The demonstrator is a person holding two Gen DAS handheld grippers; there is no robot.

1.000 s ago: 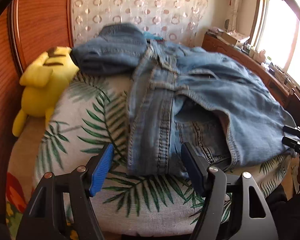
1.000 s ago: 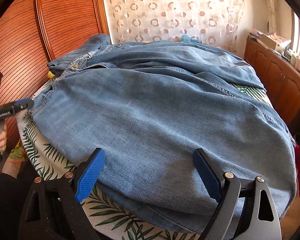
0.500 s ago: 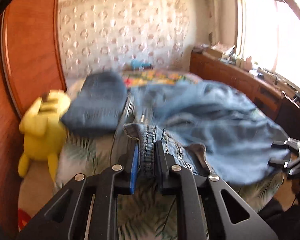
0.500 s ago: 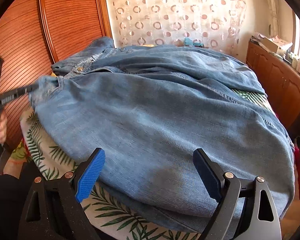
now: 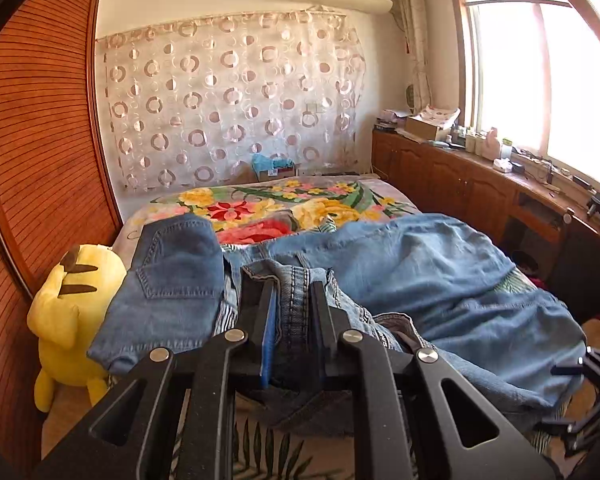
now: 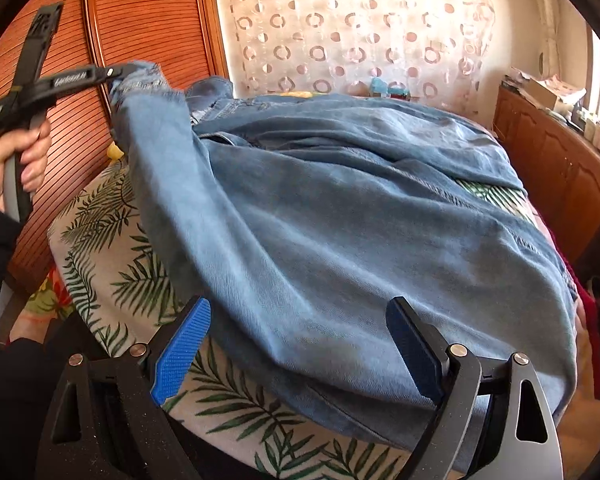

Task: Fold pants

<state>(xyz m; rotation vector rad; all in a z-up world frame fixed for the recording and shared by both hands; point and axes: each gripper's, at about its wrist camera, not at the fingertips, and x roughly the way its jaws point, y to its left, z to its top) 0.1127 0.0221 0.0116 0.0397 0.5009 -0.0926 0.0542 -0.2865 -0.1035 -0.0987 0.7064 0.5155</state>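
Observation:
Light blue jeans (image 6: 340, 216) lie spread over the bed. My left gripper (image 5: 294, 308) is shut on the jeans' waistband (image 5: 296, 292) and holds it lifted above the bed; from the right wrist view it (image 6: 112, 74) shows at upper left with the denim hanging from it. My right gripper (image 6: 300, 340) is open at the near edge of the jeans, its blue pads (image 6: 182, 352) on either side of the cloth. It shows at the right edge of the left wrist view (image 5: 580, 392).
A folded pair of darker jeans (image 5: 172, 280) lies at the left of the bed beside a yellow plush toy (image 5: 72, 312). A wooden wardrobe (image 5: 32, 160) stands at the left. A wooden counter (image 5: 500, 184) with clutter runs along the right under the window.
My left gripper closed on the waistband and lifted it up and back off the bed. The right gripper stayed open at the near edge.

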